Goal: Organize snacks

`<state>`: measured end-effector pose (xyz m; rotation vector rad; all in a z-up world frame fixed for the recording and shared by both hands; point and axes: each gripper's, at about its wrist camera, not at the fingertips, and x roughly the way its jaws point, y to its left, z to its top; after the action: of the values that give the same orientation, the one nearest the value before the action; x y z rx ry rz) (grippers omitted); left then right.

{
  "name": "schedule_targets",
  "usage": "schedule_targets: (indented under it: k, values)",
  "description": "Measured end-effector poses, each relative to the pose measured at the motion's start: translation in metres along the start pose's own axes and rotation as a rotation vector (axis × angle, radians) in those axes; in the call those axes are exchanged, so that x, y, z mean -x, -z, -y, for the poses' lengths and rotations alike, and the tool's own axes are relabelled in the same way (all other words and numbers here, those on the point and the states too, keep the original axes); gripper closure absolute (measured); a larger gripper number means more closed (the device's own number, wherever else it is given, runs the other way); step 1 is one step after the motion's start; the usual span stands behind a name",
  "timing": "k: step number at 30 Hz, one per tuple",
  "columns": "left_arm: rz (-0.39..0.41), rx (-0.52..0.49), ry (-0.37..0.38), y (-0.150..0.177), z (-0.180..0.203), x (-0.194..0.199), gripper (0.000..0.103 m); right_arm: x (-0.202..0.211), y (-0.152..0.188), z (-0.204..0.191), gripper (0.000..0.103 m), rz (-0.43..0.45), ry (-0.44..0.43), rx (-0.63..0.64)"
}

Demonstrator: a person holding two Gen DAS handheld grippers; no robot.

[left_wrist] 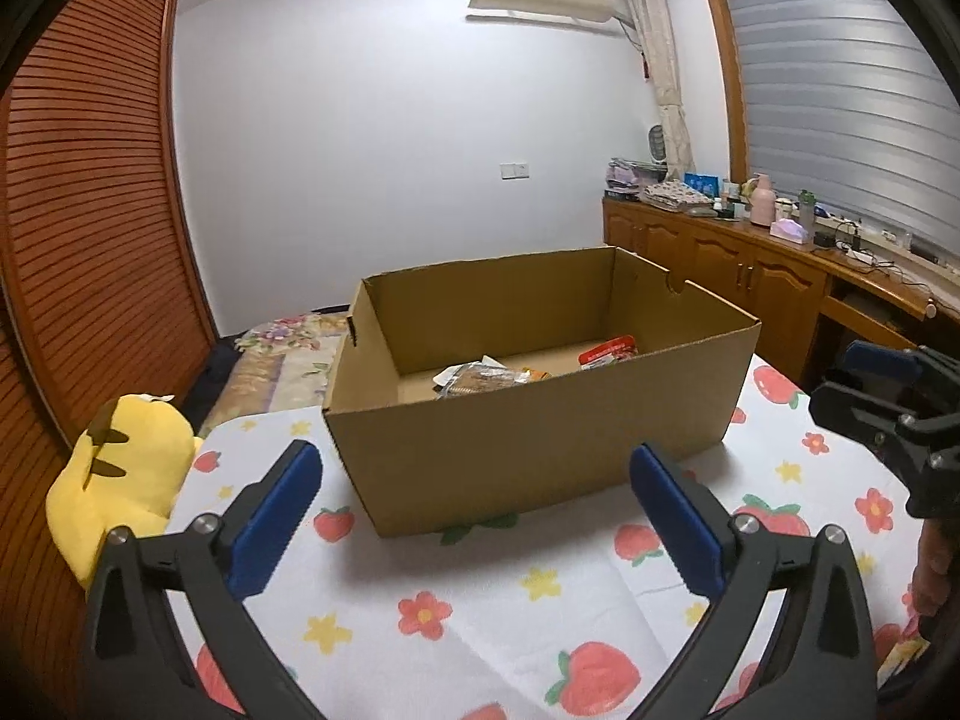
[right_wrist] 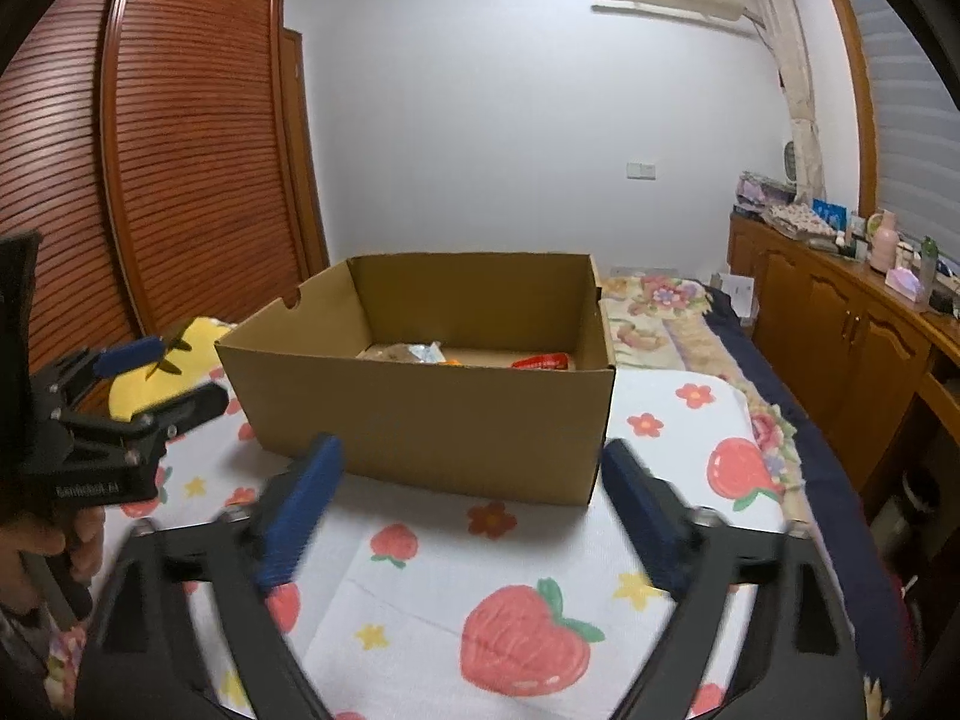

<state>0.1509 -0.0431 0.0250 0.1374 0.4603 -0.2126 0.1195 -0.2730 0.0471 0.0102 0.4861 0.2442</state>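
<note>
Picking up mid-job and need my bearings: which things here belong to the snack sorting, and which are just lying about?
Part of the job:
cardboard box
red snack packet in it
brown snack packet in it
left gripper, open, empty
right gripper, open, empty

Just lying about:
yellow plush toy
strawberry cloth
pink bottle on the cabinet

Cardboard box: matt brown corrugated board, smooth faces. Snack packets inside: glossy film. Cloth beneath: soft printed fabric, matt. Left gripper: matt black plastic, ribbed blue pads, bright metal pins. Wardrobe door: varnished slatted wood.
</note>
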Motion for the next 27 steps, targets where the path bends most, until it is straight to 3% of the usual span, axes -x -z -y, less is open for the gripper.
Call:
schedule_targets:
  k: [3,27]
  values:
    - [-0.002,0.009,-0.021,0.005,0.003,0.004,0.000,0.003,0.002,-0.001,0.000,0.011,0.026,-0.001]
    - [-0.058,0.117,-0.094,0.056,-0.012,0.028,0.000,0.031,0.034,-0.006,0.000,0.031,0.111,0.013]
